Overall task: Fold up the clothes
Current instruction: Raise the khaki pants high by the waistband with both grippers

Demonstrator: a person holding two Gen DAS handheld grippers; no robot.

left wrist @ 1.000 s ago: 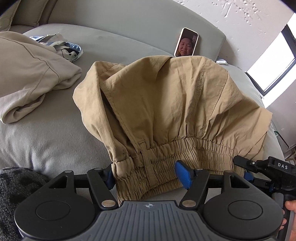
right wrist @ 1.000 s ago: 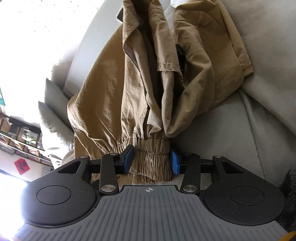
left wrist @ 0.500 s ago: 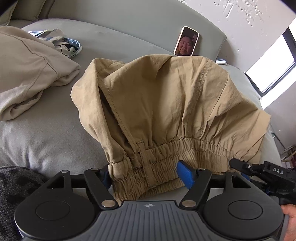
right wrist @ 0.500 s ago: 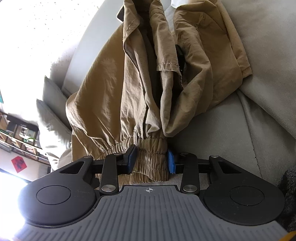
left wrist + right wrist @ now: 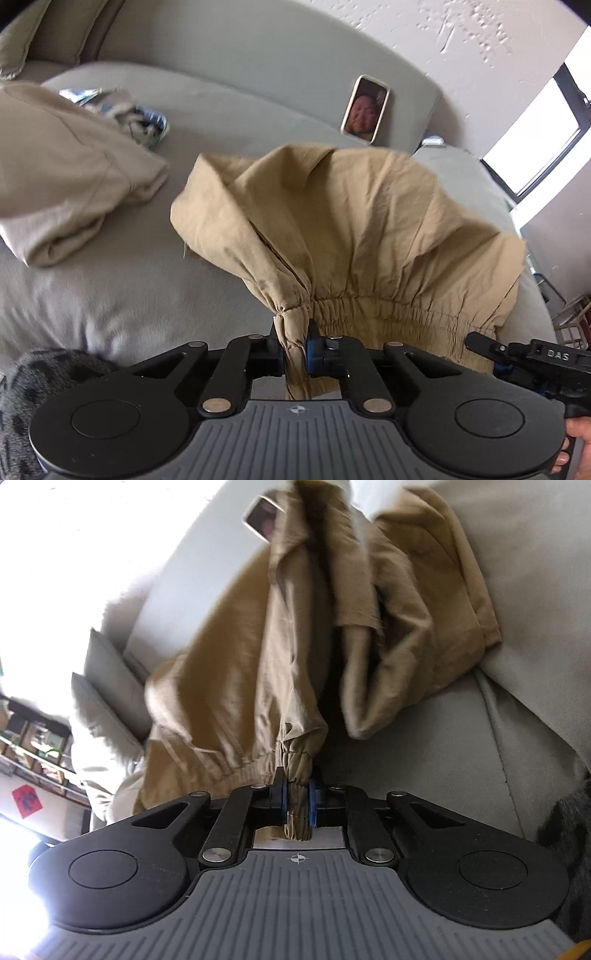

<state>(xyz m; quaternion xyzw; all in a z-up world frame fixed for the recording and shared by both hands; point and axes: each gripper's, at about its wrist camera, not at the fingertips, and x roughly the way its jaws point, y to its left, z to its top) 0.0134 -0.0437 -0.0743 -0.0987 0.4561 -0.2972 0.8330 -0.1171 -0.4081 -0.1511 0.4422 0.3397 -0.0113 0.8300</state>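
Daylight enters through a window (image 5: 532, 136) ahead-right of the left hand-held gripper (image 5: 295, 345). The right wrist view is overexposed at left. Motion blur softens fabric; fisheye distortion curves all edges.

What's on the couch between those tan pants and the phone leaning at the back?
Nothing: in the left wrist view only bare grey couch cushion shows between the tan pants and the phone.

The tan trousers (image 5: 280, 657) are motion-blurred in the right wrist view; far seams unreadable. A phone (image 5: 263, 520) at far left is half hidden behind their cloth. In the left wrist view a beige garment (image 5: 62, 177) is cut off by the left edge, and a crumpled patterned item (image 5: 142, 120) beyond it is too blurred to identify.
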